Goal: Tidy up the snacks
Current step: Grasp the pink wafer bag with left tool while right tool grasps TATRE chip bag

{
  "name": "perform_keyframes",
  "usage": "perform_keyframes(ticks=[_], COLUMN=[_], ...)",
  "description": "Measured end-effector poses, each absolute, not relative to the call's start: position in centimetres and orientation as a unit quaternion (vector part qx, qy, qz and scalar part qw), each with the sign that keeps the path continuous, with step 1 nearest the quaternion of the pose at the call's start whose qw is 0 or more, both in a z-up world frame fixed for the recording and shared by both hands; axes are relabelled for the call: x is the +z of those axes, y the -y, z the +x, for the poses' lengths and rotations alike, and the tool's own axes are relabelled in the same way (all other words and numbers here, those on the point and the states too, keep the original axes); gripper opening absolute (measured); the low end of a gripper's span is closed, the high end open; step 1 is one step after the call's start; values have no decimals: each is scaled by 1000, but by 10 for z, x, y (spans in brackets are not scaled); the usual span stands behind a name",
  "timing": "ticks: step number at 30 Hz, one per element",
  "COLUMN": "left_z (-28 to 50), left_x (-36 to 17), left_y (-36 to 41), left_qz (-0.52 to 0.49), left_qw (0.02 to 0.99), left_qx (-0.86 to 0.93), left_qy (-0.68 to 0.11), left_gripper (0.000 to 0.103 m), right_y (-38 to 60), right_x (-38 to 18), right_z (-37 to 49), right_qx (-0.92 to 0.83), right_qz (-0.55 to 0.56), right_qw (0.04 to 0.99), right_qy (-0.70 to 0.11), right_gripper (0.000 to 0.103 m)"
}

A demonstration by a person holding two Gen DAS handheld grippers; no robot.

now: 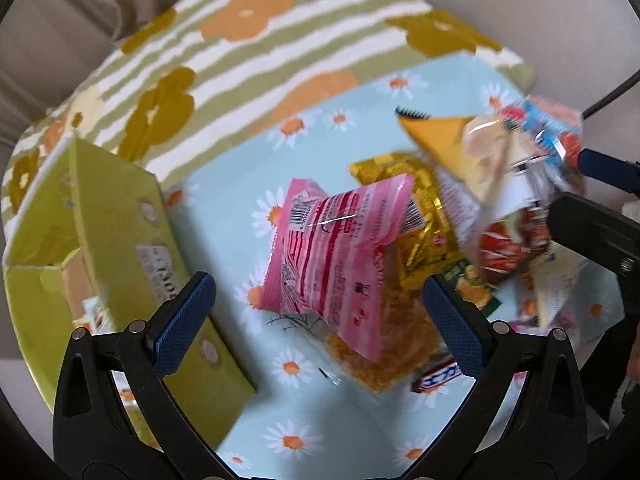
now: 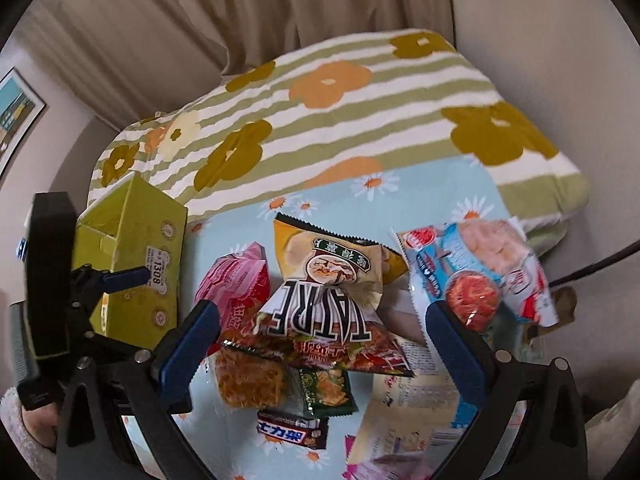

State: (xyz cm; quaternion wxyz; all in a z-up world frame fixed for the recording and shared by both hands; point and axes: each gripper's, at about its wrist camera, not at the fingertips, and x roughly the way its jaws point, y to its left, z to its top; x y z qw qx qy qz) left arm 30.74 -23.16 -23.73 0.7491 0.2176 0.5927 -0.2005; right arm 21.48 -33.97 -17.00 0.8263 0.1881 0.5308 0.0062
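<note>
Left wrist view: my left gripper [image 1: 318, 308] hangs with its jaws spread wide and nothing between them, above the pink snack packet [image 1: 336, 256], which lies on top of the snack heap on the daisy-print cloth [image 1: 304, 432]. Only this view shows the packet's printed back with its barcode, the gold foil packet [image 1: 416, 216] beneath it, and the inside of the green cardboard box [image 1: 100, 240], where a few small packets lie; I cannot count them. My right gripper [image 1: 588, 208] enters at the right edge, but here I cannot tell how its jaws stand.

Right wrist view: my right gripper [image 2: 322, 340] is likewise released, jaws wide, over the heap. Only this view shows the fronts of the bags: one yellow "TATRE" bag [image 2: 332, 292], one blue-and-white bag [image 2: 476, 276], one clear pack of orange strips [image 2: 250, 376], one small green packet [image 2: 328, 388], and one chocolate bar [image 2: 292, 432].

Counts: one box, standing just left of the heap; seven separate snacks that I can distinguish across both views; one striped flower-print cushion [image 2: 360, 112] behind the cloth.
</note>
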Motion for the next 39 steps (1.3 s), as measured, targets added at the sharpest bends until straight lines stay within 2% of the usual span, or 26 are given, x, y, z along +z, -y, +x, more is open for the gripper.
perform_keyframes(ticks=[12,16,20,25,33,37,39], left_z=[337,341,338,338,337,334,331], left_x=[-287,-298,-299,-294,-283,-277,-273], left_y=[246,245,247,243,230,228,228], left_qz=[251,224,233,220,189,187,192], left_qw=[698,677,678,676,690,699,706], left_qx=[-223,-248,-261,-268,-259,-253,-247], left_qy=[-632,-656,-647,-650,-648,-642,-635], left_gripper=[101,69,62,60,60,60,60], right_y=[335,335,335,336,329,327,326], right_x=[-206,-214,-219,-221,-229,-229,-227], right_z=[234,238,240,241,246,244,242], right_qx=[-26,-32,-37,-42,-39,-36,-33], right_qz=[212,217,221,225,223,220,215], right_qw=[798,792,789,786,778,778,781], right_qy=[-563,-570,-572,-574,-585,-587,-585], right_gripper=[103,103,103,102,91,75,73])
